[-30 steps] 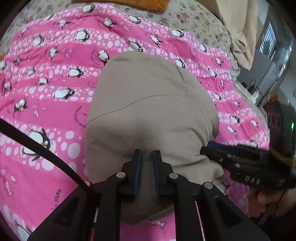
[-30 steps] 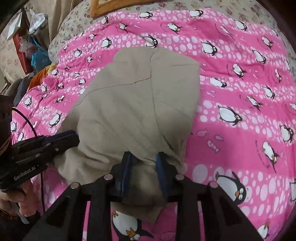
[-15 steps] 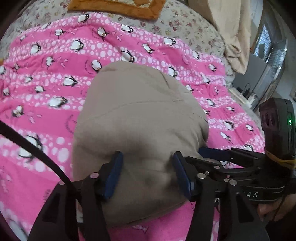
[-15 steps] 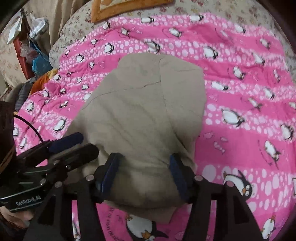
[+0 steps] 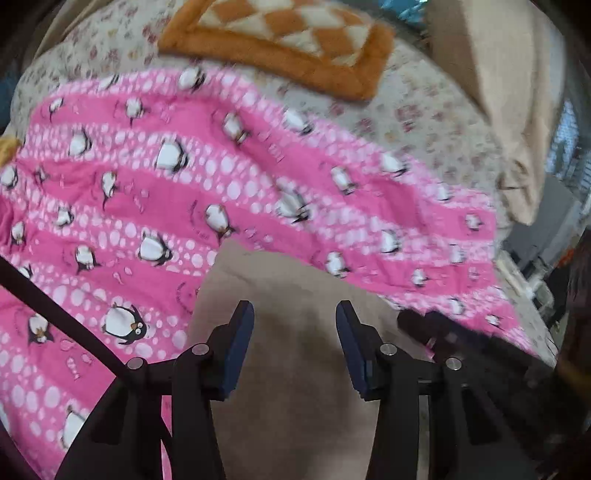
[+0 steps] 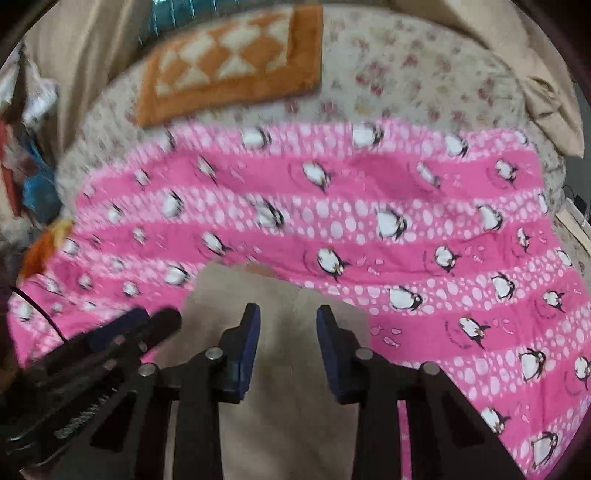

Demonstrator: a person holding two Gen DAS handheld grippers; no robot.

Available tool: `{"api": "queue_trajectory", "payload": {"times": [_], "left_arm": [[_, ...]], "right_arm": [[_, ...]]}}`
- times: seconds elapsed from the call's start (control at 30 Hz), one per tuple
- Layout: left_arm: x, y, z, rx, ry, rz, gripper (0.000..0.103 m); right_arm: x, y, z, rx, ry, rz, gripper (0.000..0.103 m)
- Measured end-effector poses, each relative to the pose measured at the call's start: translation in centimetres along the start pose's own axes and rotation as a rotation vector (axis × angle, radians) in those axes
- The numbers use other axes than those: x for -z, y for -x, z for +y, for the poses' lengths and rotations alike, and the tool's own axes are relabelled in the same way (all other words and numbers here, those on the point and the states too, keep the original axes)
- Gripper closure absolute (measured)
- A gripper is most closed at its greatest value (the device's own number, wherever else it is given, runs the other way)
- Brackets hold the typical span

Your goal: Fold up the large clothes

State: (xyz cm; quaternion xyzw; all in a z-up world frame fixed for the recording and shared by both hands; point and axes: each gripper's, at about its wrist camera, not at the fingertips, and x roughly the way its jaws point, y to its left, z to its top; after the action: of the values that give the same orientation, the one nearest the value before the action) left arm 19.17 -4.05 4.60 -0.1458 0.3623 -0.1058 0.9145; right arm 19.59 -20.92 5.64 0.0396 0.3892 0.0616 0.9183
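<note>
A folded beige garment lies on a pink penguin-print blanket spread over the bed. It also shows in the right wrist view. My left gripper is open and empty, its jaws wide apart above the garment's near part. My right gripper is open and empty too, raised over the same garment. The right gripper shows blurred at the lower right of the left wrist view. The left gripper shows at the lower left of the right wrist view.
An orange and cream checkered pillow lies at the head of the bed on a floral sheet. Beige cloth hangs at the right. Clutter stands beside the bed on the left.
Both grippers were shut on the garment's near edge, then opened and let it go. Both have since lifted and tilted up, so the garment sits lower in view and the pillow appears.
</note>
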Motion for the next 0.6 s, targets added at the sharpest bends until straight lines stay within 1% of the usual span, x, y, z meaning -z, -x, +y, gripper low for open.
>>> {"api": "queue_trajectory", "payload": {"times": [0.03,0.07,0.1,0.13,0.17,0.23,0.33,0.5,0.57,0.6], "left_arm": [[0.1,-1.0,0.2,-0.019,0.008,0.020,0.076],[0.3,-2.7,0.7,-0.046,0.030,0.056,0.076],[0.7,-3.9,1.1,-0.057,0.046,0.087,0.076],[1.2,-5.1,1.4,-0.062,0.058,0.118,0.075],[1.8,-5.9,1.6,-0.066,0.058,0.132,0.075],[2.8,-7.0,1.8,-0.080,0.044,0.133,0.074],[3.0,-7.4,1.8,-0.089,0.035,0.122,0.073],[2.8,-7.1,2.3,-0.059,0.058,0.112,0.071],[2.7,-6.9,2.4,-0.031,0.066,0.111,0.064],[2.7,-6.9,2.5,-0.009,0.068,0.115,0.058]], "right_arm": [[0.4,-1.5,-0.4,-0.003,-0.018,0.029,0.070],[0.7,-2.8,-0.7,-0.008,-0.030,0.056,0.070],[1.2,-4.1,-1.0,-0.007,-0.037,0.087,0.070],[1.9,-5.7,-1.3,0.011,-0.042,0.117,0.070],[2.4,-6.6,-1.6,0.025,-0.040,0.127,0.070],[3.5,-8.0,-1.5,0.043,-0.027,0.136,0.068],[4.1,-8.9,-1.6,0.040,-0.014,0.136,0.068],[4.3,-9.0,-2.2,0.002,-0.043,0.143,0.067],[4.2,-8.9,-2.5,0.000,-0.050,0.152,0.062],[4.1,-8.8,-2.5,0.004,-0.052,0.160,0.060]]}}
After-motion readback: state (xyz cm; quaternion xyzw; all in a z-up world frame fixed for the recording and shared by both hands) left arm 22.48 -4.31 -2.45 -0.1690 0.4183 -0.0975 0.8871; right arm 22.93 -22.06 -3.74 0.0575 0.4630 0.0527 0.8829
